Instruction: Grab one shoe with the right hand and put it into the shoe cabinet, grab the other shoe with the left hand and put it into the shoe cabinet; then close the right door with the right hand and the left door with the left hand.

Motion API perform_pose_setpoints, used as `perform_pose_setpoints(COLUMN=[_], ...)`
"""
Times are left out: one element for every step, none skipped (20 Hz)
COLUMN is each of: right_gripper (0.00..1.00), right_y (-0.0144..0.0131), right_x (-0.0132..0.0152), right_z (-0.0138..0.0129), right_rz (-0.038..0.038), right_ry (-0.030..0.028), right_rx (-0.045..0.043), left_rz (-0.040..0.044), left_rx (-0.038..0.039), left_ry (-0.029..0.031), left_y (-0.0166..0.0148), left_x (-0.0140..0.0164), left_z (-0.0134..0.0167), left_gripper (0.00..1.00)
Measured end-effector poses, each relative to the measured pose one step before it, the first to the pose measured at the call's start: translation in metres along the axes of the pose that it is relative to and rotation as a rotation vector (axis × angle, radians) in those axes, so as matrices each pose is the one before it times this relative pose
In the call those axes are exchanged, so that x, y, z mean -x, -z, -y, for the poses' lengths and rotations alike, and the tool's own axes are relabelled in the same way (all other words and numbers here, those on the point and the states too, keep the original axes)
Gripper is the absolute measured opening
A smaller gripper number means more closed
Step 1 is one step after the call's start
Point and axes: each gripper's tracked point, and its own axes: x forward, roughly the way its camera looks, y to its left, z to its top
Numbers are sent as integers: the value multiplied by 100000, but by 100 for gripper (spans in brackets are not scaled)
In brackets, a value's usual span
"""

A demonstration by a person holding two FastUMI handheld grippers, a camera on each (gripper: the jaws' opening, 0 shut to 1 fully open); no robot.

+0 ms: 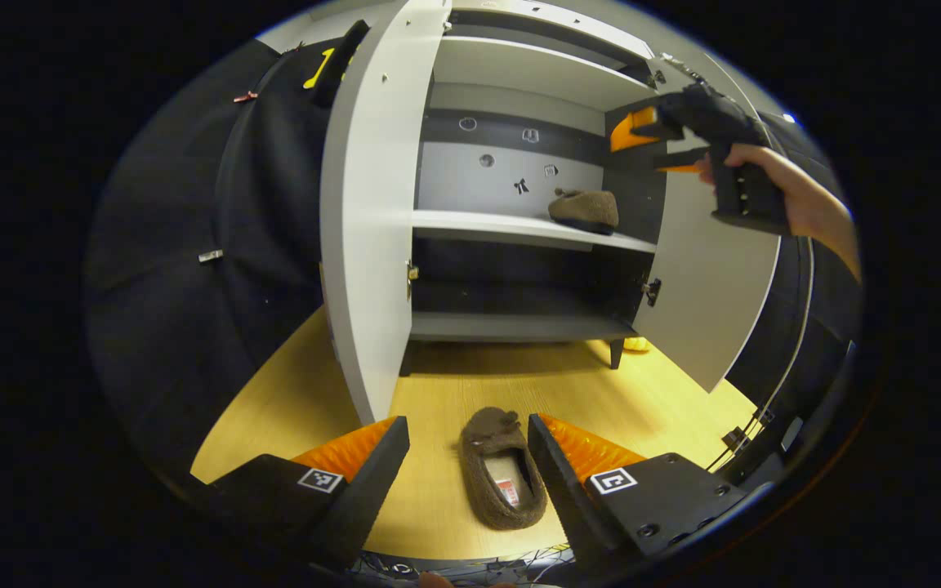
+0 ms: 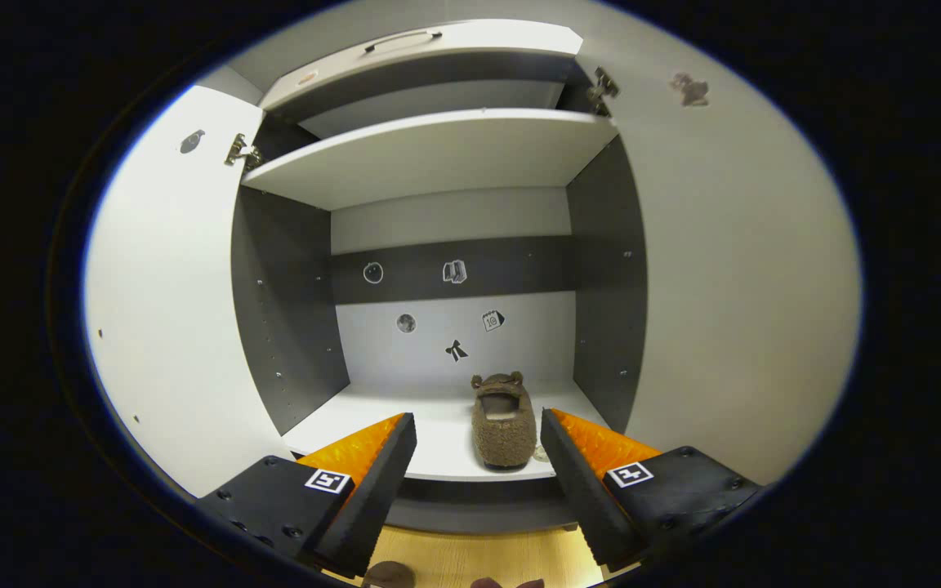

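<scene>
I find one brown fuzzy slipper [image 2: 503, 420] already standing on the middle shelf [image 2: 438, 457] of the white shoe cabinet [image 2: 438, 155], toe towards the back wall. My right tool [image 2: 479, 482] hangs in front of that shelf with its jaws wide apart and nothing between them. The second brown fuzzy slipper [image 1: 503, 478] lies on the light wooden floor [image 1: 454, 384] before the cabinet, and my left tool [image 1: 468, 482] straddles it from above, fully spread and empty. Both white doors, left [image 1: 364, 212] and right [image 1: 707, 286], stand open.

Risks, in my judgement: the soft pile may compress and slip if I pinch only the rim; the left door sits near my lifting path and could be knocked.
</scene>
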Motion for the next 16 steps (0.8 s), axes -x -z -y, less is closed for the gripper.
perform_pose_setpoints(right_gripper=[98,98,98,98,98,98,98,98,98,98,98,98,100,98,98,98], right_y=[-361,-119,-141,1,-128,-91,35,-210,287,548,436,255,293,237,56,54], right_x=[1631,1646,1508,1514,1537,1311,1215,1199,986,778,652,561,472,304,326,309], right_z=[51,254,204,287,305,179,123,355,348,308,391,294,443,540,507,534], right_rz=[1982,1394,921,480,239,44,-564,-1056,-1153,-1752,-1255,-1353,-967,-885,-458,-384], right_ry=[-35,515,253,550,192,334,97,-435,339,273,593,438,595,862,820,827], right_rx=[984,1380,1802,1505,724,-538,-1897,-2049,-624,119,529,242,382,763,633,292], left_rz=[-1899,-1714,-2595,-2344,-2500,-2257,-1780,-1044,-1058,-1022,-1578,-2070,-1899,-710,290,648], left_rx=[1526,1833,1843,1627,1217,531,407,-208,-814,-1408,-1711,-1779,-1678,-1250,-1100,-824], left_ry=[1092,482,-373,-715,8,-629,-882,-493,-45,295,189,52,57,-122,431,101], left_y=[943,948,1010,827,1064,819,711,439,447,415,616,684,571,315,-35,-145], left_x=[-857,-870,-873,-823,-1199,-1085,-1016,-876,-804,-800,-832,-844,-789,-755,-739,-703], left_z=[202,-35,-128,-144,-208,-355,-538,-390,-200,-118,-109,-113,31,-36,155,74], left_gripper=[94,93,93,92,91,90,87,86,84,84,82,81,79,77,71,68])
